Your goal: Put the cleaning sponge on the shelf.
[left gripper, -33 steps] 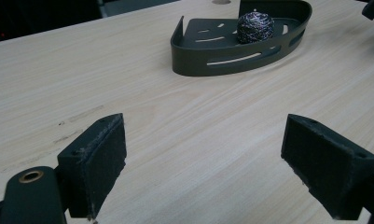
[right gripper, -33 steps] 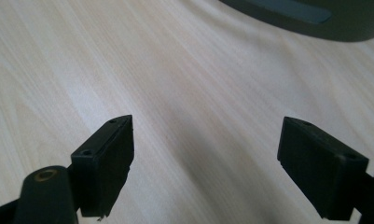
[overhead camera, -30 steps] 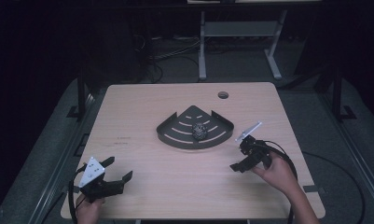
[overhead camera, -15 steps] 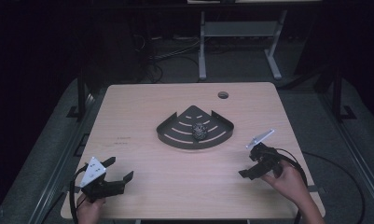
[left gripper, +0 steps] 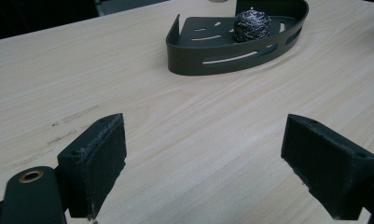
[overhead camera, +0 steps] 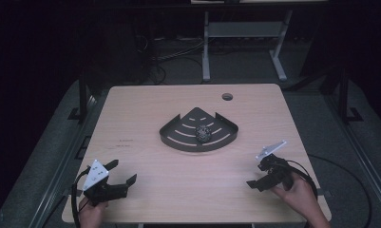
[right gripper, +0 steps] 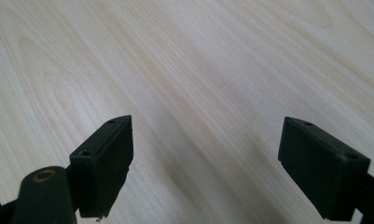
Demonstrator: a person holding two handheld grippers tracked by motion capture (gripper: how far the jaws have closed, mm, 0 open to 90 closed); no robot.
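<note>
A dark corner-shaped tray (overhead camera: 172,140) with slotted floor lies at the table's middle, holding a steel-wool ball (overhead camera: 203,133). In the left gripper view the tray (left gripper: 194,53) and ball (left gripper: 252,25) lie far ahead, beyond the jaws. My left gripper (overhead camera: 122,171) rests at the near left corner, open, nothing between its pads. My right gripper (overhead camera: 258,175) is at the near right, low over bare wood, open and empty, pointing left. Both gripper views show wide-apart jaws over the tabletop: the left gripper (left gripper: 208,163) and the right gripper (right gripper: 208,163).
The light wooden table (overhead camera: 145,109) has a round cable hole (overhead camera: 227,97) at the far right. Cables trail from both grippers off the near edge. Dark floor, a metal stand (overhead camera: 206,52) and cords lie beyond the far edge.
My right gripper has drawn back from beside the tray toward the near right edge. The left gripper has stayed put, and the ball rests in the tray as before.
</note>
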